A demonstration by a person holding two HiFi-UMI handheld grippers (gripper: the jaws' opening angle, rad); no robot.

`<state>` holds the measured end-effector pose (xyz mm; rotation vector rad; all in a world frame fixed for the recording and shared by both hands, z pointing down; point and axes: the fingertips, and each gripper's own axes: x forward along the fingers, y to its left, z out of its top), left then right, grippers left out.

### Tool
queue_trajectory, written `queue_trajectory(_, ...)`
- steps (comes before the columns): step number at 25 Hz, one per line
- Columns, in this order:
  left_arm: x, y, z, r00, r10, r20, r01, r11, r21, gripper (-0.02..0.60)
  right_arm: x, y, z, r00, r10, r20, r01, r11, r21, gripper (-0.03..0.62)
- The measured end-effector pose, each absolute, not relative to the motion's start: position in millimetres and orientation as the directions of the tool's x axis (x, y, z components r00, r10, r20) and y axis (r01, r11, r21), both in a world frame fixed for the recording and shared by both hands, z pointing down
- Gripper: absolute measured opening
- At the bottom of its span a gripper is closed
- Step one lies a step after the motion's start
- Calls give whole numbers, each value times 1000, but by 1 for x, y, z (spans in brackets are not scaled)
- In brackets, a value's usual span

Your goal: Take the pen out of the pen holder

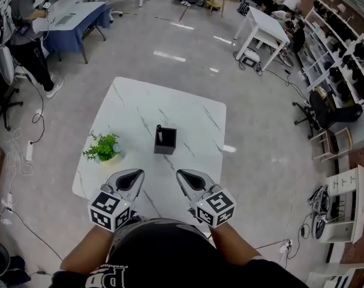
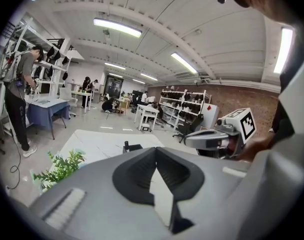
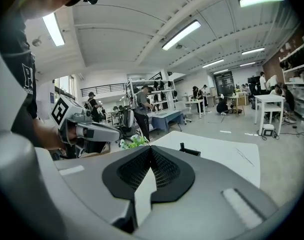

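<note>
Marble-topped table holds pen holder, plant; glossy floor around.

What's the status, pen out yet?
Both shut, empty: left gripper, right gripper, at near table edge. Pen in pen holder, untouched. Plant off left, not in the way.

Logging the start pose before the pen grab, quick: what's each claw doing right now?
Left claw: closed, holding nothing.
Right claw: closed, holding nothing.
</note>
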<state>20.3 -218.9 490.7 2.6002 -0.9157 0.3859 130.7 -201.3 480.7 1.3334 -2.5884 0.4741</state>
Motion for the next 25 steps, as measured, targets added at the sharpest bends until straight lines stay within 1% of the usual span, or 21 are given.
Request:
queue_trajectory(16,29,-219,487,756,-535,377,-633,-744,215,57,139,-205,477,-574,-765,291,-819,542,-188,0)
queue_trajectory(25,25,-219,488,755,-536,378,-635,-740,221,57,138,-210,479,-557,-770,309,-827,547,-129,3)
